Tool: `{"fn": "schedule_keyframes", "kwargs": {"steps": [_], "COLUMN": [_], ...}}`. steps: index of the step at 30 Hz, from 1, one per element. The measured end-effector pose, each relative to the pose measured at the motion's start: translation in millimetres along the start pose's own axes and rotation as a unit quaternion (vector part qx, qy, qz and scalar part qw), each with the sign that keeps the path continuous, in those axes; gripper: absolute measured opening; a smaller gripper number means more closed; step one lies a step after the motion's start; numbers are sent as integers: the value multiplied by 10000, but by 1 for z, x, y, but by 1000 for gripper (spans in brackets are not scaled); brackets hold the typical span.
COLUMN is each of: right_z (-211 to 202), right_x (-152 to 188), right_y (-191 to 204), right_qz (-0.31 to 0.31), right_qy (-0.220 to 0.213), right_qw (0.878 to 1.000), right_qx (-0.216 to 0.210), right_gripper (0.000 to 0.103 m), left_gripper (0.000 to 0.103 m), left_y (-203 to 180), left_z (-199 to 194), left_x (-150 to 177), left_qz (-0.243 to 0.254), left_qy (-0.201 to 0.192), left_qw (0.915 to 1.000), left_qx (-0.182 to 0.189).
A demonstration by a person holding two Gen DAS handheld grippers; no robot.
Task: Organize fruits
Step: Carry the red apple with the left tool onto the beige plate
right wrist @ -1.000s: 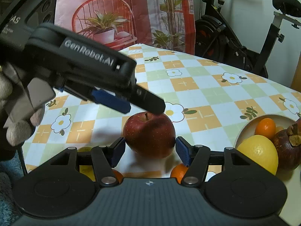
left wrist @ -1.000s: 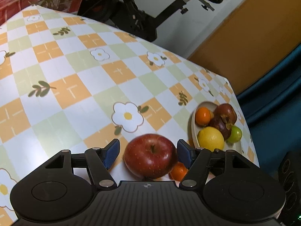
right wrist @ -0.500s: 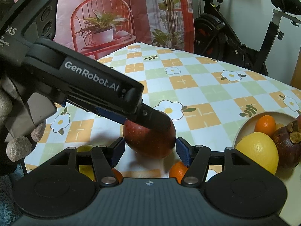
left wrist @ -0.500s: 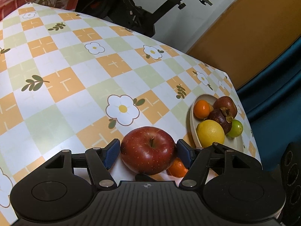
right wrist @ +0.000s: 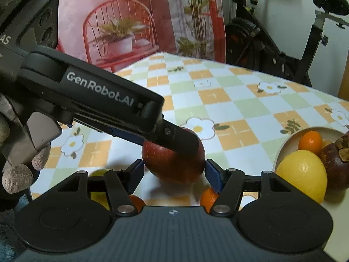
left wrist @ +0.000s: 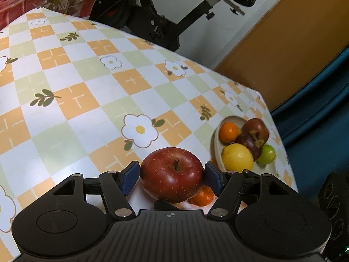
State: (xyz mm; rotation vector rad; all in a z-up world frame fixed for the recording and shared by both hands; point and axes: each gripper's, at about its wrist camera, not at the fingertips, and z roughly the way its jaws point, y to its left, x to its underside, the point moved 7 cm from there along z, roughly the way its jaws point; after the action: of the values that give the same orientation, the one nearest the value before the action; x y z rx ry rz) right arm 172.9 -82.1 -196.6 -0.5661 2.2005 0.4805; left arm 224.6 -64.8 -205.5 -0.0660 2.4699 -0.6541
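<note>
Two grippers — left gripper (left wrist: pixel 171 173) reading "GenRobot.AI", right gripper (right wrist: pixel 174 172) — both clamp the red apple (left wrist: pixel 171 174).

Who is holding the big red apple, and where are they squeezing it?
Both grippers: the left gripper and the right gripper each have blue fingers pressed to opposite sides of the red apple.

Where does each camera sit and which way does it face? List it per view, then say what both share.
Left wrist: on the left gripper, looking down across the checkered table at the apple between its pads; only its own fingers show.
Right wrist: on the right gripper, facing the same apple from another side; its fingers, the left gripper's body and a gloved hand show.
Shared: apple, fruit bowl.
</note>
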Motion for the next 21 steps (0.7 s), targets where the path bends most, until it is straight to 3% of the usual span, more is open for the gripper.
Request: {"fn": "schedule_keyframes", "kwargs": {"steps": [11, 21], "right_z": [-30, -68], "right_x": [-5, -1], "right_y": [-9, -34], "right_qz": [189, 465], "right_qy": [-442, -841], "right_qw": [9988, 9946], "right_qx": [95, 382], "right_gripper": [64, 64], "left_gripper": [67, 67], "left_y": [-34, -88], "left_z": [-6, 5], "left_x": [-3, -8], "left_qz": [431, 1091], "left_qy": [-112, -87], "left_qw": [9989, 9937], "left_qx": [116, 257]}}
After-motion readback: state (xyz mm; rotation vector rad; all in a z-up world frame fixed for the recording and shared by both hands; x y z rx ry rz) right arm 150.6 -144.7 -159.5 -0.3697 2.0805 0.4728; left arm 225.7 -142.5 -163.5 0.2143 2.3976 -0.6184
